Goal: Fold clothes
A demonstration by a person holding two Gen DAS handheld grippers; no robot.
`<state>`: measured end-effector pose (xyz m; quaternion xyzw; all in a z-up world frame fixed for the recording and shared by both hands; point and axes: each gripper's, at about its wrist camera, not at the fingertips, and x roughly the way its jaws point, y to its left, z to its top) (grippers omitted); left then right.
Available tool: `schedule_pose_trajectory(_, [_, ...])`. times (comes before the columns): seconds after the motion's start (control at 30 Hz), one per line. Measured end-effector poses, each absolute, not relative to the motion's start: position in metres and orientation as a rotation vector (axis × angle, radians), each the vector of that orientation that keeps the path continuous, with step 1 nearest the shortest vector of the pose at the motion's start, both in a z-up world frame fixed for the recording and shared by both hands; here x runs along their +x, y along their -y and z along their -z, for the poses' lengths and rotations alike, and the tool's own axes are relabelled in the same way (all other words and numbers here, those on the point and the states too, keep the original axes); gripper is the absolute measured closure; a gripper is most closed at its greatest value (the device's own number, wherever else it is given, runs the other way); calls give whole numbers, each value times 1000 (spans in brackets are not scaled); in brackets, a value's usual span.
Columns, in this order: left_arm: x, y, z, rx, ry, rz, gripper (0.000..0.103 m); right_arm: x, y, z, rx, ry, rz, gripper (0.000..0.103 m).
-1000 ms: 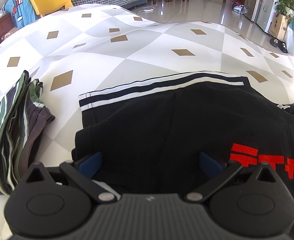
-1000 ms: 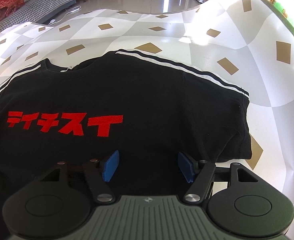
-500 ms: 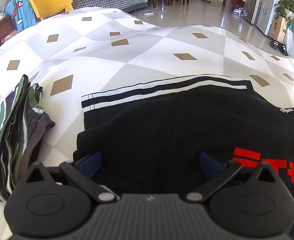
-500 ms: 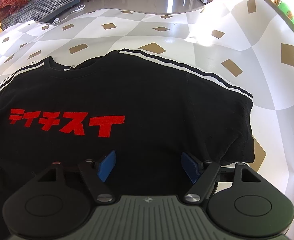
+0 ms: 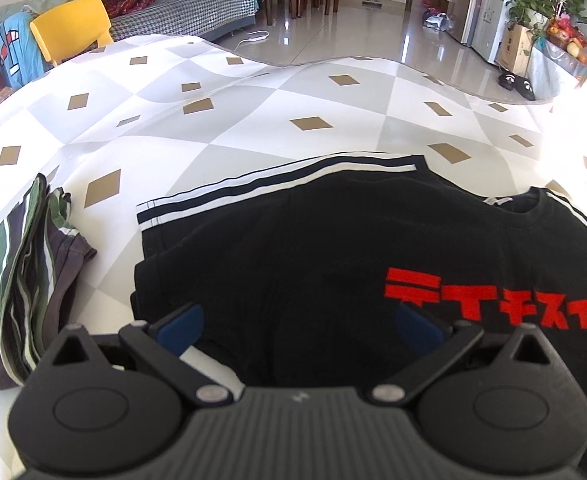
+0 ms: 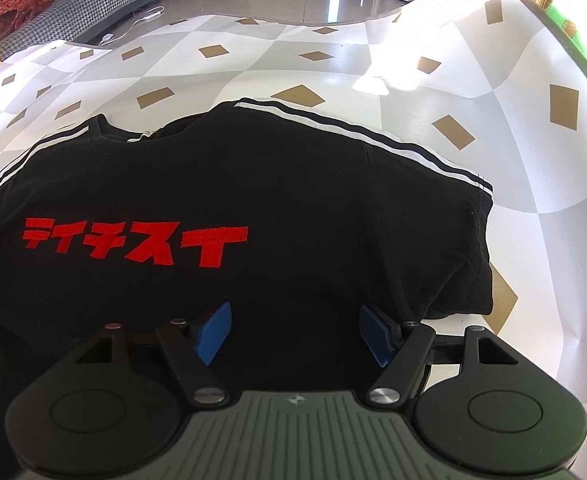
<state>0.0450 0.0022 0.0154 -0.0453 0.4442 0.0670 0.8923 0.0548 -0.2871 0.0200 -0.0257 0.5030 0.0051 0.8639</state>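
On a checked tablecloth (image 5: 253, 128), tee (image 5: 293, 248) spread flat and face up, red print (image 6: 133, 240) showing, collar toward the far edge, white-striped sleeves at either side. Near its left edge and apart from it, a folded striped garment (image 5: 13, 280).

Above the near left part of the tee, left gripper (image 5: 297, 320), jaws wide apart, nothing pinched, black cloth showing in the gap. Over the near right part, right gripper (image 6: 293, 332), jaws also apart though just narrowed a little, cloth lying beneath and between the pads (image 6: 213, 332) but not clamped. Contact with the fabric impossible to tell on either side.

Judged as the pause before taking the near edge for a fold toward the collar.

Risks from here:
- Pinching only the top layer, leaving the back layer behind and bunching the fold.
- Closing on one side sooner, or lifting unevenly, skewing the tee and throwing the crease off line.
- Catching the tablecloth along with the tee, likely on a cloth already rippled at its far edge, and dragging everything.
- Right sleeve (image 6: 465, 248) flopping loose on the lift and ending up under the fold.
- Swinging the left side wide, brushing the striped garment and undoing that stack.
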Motion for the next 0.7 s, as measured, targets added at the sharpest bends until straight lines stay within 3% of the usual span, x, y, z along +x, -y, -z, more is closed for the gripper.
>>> schedule_pose_trajectory(0.7, [-2,52,4,36,-1000,6,0,35,280,-16,-5,-1121,-32,34])
